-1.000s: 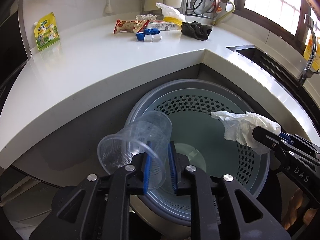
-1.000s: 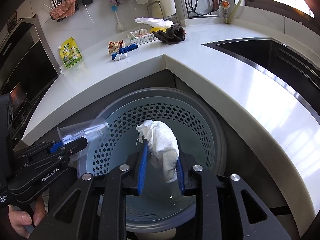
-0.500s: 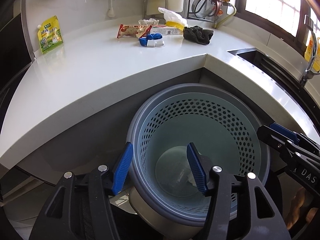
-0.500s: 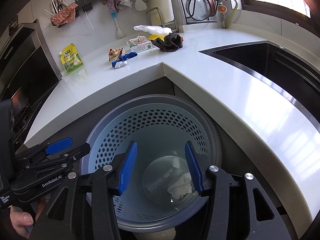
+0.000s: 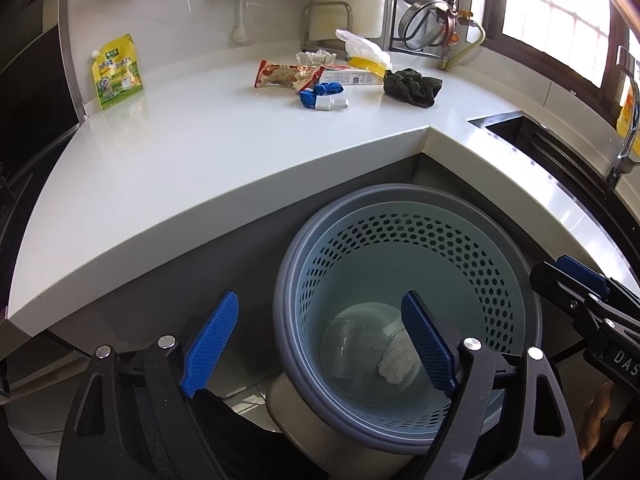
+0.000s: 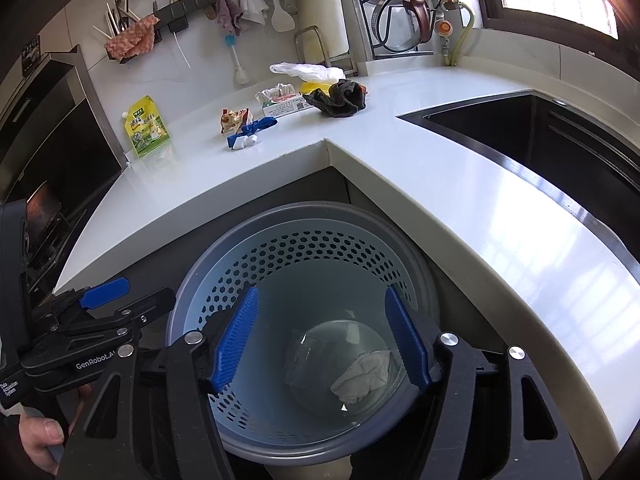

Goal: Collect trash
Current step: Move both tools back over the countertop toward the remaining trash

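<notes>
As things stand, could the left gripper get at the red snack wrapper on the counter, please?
Probably yes. The left gripper has just opened its jaws and holds nothing, and bare counter lies between it and the red snack wrapper. It would have to leave the bin first.

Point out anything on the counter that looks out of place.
Litter sits loose near the back wall: a torn snack wrapper, a crumpled blue wrapper, a dark cloth in a heap. Nothing spilled.
</notes>
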### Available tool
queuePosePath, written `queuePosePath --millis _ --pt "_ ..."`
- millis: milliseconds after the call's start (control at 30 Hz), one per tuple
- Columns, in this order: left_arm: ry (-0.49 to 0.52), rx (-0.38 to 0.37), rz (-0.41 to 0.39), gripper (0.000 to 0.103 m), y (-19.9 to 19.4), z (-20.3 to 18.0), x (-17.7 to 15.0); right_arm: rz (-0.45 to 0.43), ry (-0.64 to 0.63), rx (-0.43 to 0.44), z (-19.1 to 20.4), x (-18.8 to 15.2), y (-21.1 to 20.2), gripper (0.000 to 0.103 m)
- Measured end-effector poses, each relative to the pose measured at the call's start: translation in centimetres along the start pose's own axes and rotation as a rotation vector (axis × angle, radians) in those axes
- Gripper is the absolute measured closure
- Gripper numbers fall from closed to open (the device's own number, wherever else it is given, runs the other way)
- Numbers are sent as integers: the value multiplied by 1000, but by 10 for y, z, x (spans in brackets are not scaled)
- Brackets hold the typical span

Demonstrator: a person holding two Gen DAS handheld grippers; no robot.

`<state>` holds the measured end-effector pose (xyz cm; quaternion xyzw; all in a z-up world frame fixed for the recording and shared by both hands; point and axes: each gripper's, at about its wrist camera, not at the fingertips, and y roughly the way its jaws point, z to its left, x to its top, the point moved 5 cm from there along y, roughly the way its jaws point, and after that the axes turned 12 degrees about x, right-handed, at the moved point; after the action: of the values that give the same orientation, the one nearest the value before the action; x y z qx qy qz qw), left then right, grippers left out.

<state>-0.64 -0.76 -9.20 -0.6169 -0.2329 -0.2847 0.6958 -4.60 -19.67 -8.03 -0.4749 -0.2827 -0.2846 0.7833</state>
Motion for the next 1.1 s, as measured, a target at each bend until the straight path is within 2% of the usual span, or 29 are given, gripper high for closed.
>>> queuePosePath --millis 200,300,533,767,900,1100 --pt "-19 26 -43 9 -11 10 11 -21 -13 8 4 6 -6 30" --pt "-31 30 -48 8 -13 14 17 -28 -4 21 5 11 -7 26" --pt "-63 36 -91 6 -17 23 45 -36 -44 -16 2 33 -8 23" --pt "-112 49 -126 6 -8 33 86 -69 -74 -24 -5 72 -1 21" --pt "-130 62 -136 6 6 33 111 -47 -56 -7 -16 97 18 21" --pt "-155 64 -126 6 36 28 142 -39 -94 -49 -27 139 47 21"
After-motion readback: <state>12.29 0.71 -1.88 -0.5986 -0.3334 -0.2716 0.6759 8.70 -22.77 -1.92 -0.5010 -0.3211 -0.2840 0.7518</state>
